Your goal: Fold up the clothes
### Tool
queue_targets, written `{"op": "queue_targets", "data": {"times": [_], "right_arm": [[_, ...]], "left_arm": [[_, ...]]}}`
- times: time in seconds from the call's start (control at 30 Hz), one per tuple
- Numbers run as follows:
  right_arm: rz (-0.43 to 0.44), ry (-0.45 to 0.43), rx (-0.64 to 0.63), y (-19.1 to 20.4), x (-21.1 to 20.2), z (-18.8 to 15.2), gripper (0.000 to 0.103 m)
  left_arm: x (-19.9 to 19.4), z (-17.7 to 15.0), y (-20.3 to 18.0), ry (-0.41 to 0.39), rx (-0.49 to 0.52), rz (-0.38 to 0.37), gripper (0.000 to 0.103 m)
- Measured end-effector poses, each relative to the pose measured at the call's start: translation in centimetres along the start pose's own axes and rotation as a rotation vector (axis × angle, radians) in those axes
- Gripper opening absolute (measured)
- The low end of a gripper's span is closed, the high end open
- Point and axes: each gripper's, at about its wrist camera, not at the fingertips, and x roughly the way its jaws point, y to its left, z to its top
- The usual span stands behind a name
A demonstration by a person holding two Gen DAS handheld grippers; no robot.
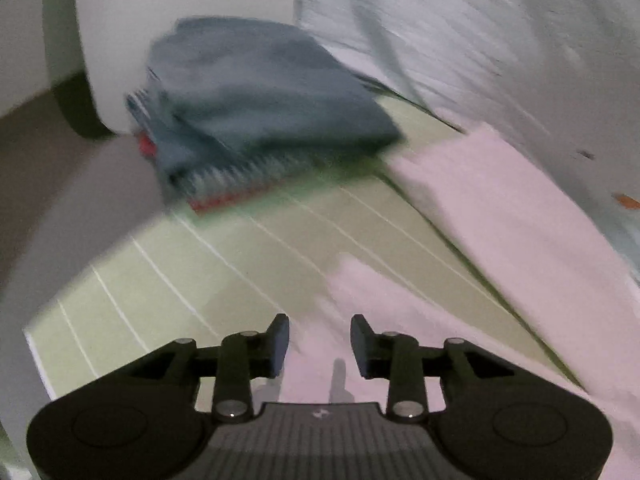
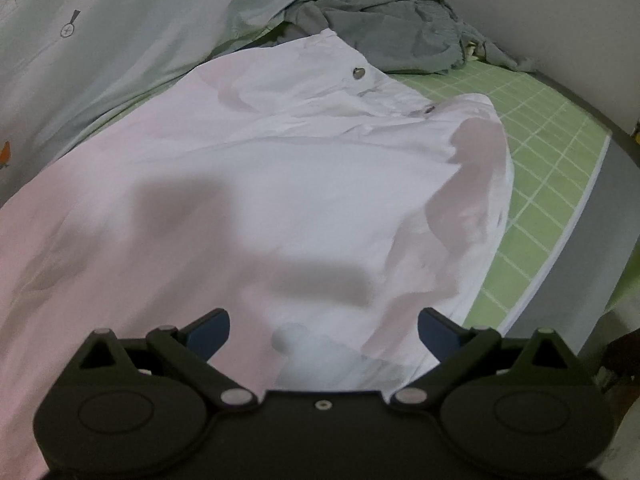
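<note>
Green grid mat [image 2: 552, 128] carries white trousers [image 2: 280, 168], spread flat for folding; folded pile [image 1: 256, 120] at eleven o'clock; left gripper [image 1: 320, 346] narrowly parted, right gripper [image 2: 324, 330] wide, both empty.

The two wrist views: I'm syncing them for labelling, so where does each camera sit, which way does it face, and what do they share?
Left wrist: rides on the left gripper, looking forward and down across the green grid mat toward a folded blue garment; its open fingers show.
Right wrist: rides on the right gripper, looking down over the white garment toward a crumpled grey garment; its wide-open fingers show.
Shared: the mat, white garment and pale patterned fabric.
</note>
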Motion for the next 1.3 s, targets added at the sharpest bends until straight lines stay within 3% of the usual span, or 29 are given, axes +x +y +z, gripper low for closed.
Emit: {"op": "queue_targets", "data": {"times": [0.13, 0.37, 0.73, 0.83, 1.03, 1.3], "right_arm": [[0.033, 0.012, -0.025, -1.6, 0.7, 0.8, 0.102], [0.087, 0.054, -0.038, -5.9, 2.3, 3.1, 0.102], [0.152, 0.153, -0.006, -12.0, 5.9, 5.8, 0.102], [0.231, 0.158, 0.03, -13.4, 6.4, 6.5, 0.102], [0.444, 0.167, 0.199, -16.4, 7.9, 8.2, 0.103], [0.681, 0.233, 0.582, -20.2, 10.2, 7.9, 0.103]], "left_arm": [[-2.1, -4.2, -2.5, 0.059, -0.029, -0.081, 0.043], [-6.4, -10.7, -6.8, 0.111, -0.026, -0.115, 0.061], [-9.7, -18.6, -11.2, 0.196, -0.075, -0.114, 0.065], [-10.1, -20.4, -11.8, 0.214, -0.101, -0.114, 0.065], [-10.4, -23.5, -11.4, 0.254, -0.206, -0.168, 0.066], [-11.2, -25.6, -9.5, 0.221, -0.355, -0.274, 0.067]]}}
